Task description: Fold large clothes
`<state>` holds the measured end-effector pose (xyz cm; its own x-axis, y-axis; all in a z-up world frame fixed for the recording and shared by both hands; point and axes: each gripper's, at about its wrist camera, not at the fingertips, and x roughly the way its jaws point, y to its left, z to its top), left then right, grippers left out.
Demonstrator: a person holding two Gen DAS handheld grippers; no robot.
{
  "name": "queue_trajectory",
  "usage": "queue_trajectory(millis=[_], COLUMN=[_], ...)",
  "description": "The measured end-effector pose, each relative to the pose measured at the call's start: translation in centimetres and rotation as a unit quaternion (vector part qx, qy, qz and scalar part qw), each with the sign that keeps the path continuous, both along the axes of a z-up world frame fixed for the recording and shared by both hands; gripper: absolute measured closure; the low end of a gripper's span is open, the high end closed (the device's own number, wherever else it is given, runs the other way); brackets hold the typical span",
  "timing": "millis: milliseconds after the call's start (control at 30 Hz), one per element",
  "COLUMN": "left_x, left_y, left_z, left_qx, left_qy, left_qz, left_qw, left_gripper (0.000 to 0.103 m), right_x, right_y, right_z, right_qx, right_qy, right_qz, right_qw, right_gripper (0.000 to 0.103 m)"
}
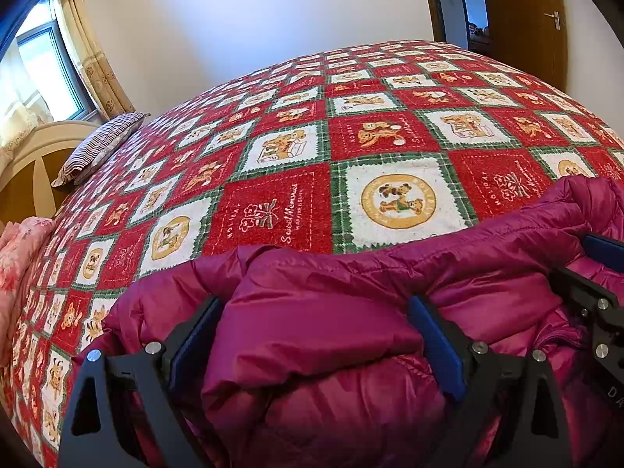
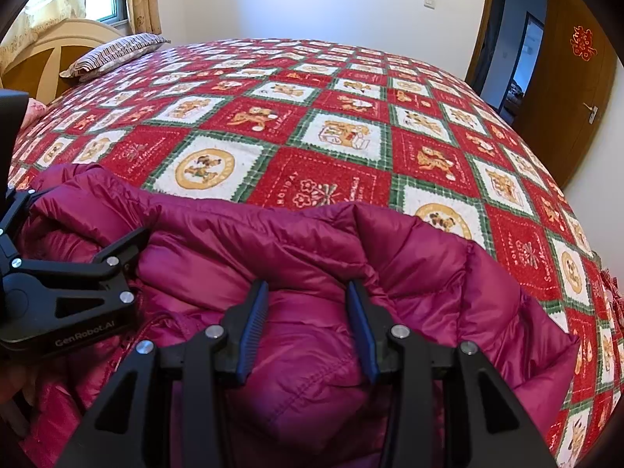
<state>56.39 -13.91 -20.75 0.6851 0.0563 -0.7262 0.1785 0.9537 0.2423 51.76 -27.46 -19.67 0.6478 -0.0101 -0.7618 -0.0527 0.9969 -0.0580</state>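
Note:
A magenta puffer jacket (image 1: 351,284) lies bunched at the near edge of the bed; it also shows in the right wrist view (image 2: 273,241). My left gripper (image 1: 316,308) has its jaws wide apart around a thick fold of the jacket, the blue pads touching the fabric on both sides. My right gripper (image 2: 308,292) has its jaws closer together, pinching a puffy fold of the jacket between the blue pads. The right gripper shows at the right edge of the left wrist view (image 1: 596,273), and the left gripper at the left of the right wrist view (image 2: 70,273).
The bed is covered by a red, white and green checked blanket (image 1: 331,136) with bear motifs. A striped pillow (image 1: 97,148) lies by the headboard (image 1: 31,156). A pink floral quilt (image 1: 15,257) sits at the left edge. A wooden door (image 2: 565,89) stands open at right.

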Motion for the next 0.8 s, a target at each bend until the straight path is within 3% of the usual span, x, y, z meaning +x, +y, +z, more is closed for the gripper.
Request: queue_trajectory(millis=[333,467,567,667,800], left_x=[0.1,0.2,-1.0,-4.5,-11.7], left_y=[-0.1,-0.4,1.0,4.1,8.0], left_z=[-0.1,0.3,3.6,8.5,11.0], left_qx=[-0.001,0.015,0.011,-0.045,-0.047], left_qy=[0.003,0.002,-0.016,-0.048,-0.064], left_qz=[0.0,-0.002,0.007,0.002,-0.015], left_qw=[1.0,0.9999,0.9998,0.9978,0.9967], left_gripper=[0.008,0.007,0.007,0.007,0.007], right_x=[0.1,0.3,-0.8,-4.3,-9.9], right_y=[0.2,0.6,0.0,-1.9,-4.0], right_z=[-0.2,0.1,2.1,5.1,5.9], right_qx=[-0.006,-0.021,-0.033,0.005,0.058], right_qy=[0.002,0.008,0.0,-0.033,-0.018], right_qz=[0.0,0.004,0.012,-0.007,-0.019], right_qw=[1.0,1.0,0.999,0.999,0.998], right_gripper=[0.058,0.057,0.055,0.037,0.036])
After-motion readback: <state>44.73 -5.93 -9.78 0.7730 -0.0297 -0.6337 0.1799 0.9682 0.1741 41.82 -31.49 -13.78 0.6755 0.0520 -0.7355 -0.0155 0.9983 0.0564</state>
